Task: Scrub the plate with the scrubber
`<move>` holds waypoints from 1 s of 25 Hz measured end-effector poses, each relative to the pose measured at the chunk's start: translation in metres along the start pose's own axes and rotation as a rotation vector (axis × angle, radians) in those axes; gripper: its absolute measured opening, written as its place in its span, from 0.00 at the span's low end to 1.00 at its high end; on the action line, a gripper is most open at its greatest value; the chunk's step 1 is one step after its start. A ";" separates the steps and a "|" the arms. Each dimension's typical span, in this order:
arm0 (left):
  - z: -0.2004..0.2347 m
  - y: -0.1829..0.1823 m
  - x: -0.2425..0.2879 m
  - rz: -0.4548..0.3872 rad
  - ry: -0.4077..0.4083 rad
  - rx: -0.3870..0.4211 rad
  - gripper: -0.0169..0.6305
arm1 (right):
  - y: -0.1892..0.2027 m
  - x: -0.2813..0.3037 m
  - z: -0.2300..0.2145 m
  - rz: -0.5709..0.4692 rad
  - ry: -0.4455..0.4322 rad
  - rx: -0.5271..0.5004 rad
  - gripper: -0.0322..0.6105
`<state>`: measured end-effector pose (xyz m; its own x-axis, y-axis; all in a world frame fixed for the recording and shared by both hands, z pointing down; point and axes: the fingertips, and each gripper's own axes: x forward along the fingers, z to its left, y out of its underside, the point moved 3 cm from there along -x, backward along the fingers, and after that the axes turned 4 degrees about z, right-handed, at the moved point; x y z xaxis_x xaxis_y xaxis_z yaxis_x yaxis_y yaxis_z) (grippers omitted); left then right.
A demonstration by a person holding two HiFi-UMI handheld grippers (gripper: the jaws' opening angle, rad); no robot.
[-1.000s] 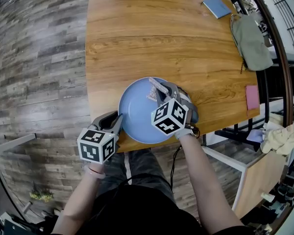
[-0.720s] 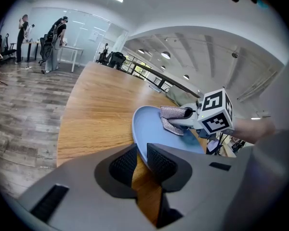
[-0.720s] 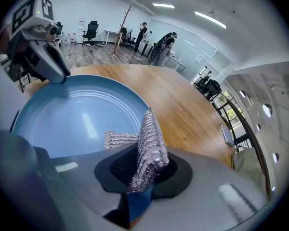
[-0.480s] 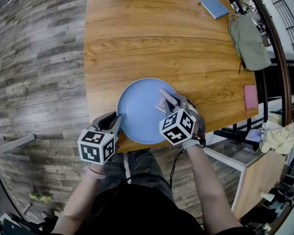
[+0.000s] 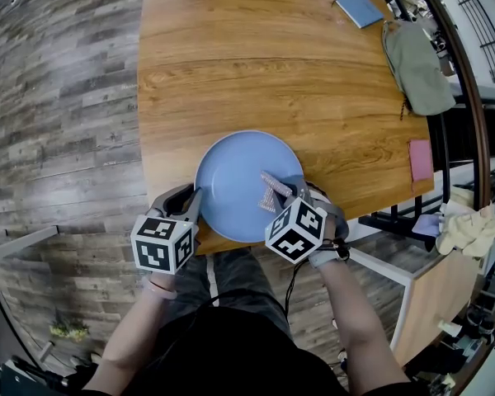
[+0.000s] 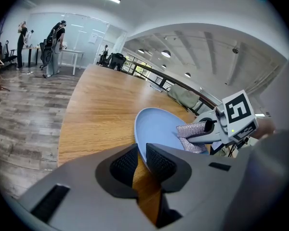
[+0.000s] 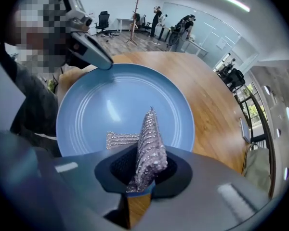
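Observation:
A round blue plate (image 5: 231, 180) lies at the near edge of the wooden table (image 5: 231, 56). My left gripper (image 5: 196, 195) sits at its left rim; its jaws have just been closing, with the rim between the pads, which grip it (image 6: 141, 150). My right gripper (image 5: 282, 190) points steeply down over the plate's near right part and is shut on a silver mesh scrubber (image 5: 272, 192). In the right gripper view the scrubber (image 7: 149, 143) sticks out of the jaws onto the plate (image 7: 115, 105). The left gripper view shows the scrubber (image 6: 192, 136) resting on the plate (image 6: 156, 126).
A blue pad (image 5: 359, 8) and a grey-green bag (image 5: 417, 68) lie at the table's far right, and a pink item (image 5: 421, 162) sits near its right edge. A yellow cloth (image 5: 466, 229) lies beyond that edge. The person's legs are under the near edge.
My right gripper has drawn the scrubber across the plate from its far right part toward the near edge. The left gripper has stayed at the rim.

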<state>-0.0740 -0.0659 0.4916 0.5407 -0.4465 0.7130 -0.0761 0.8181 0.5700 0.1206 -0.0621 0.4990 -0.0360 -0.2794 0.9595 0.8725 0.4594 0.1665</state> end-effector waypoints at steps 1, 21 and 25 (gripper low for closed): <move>0.000 0.000 0.000 -0.002 -0.002 -0.002 0.11 | -0.002 -0.001 0.006 -0.003 -0.013 -0.030 0.14; -0.001 -0.001 0.001 -0.020 -0.026 -0.031 0.10 | -0.070 -0.002 0.078 -0.192 -0.227 -0.212 0.15; -0.001 -0.001 0.001 -0.022 -0.023 -0.043 0.09 | -0.086 0.002 0.073 -0.226 -0.253 -0.169 0.16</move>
<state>-0.0726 -0.0670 0.4912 0.5221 -0.4724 0.7101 -0.0284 0.8225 0.5681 0.0097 -0.0404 0.5034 -0.3379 -0.1310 0.9320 0.8961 0.2581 0.3612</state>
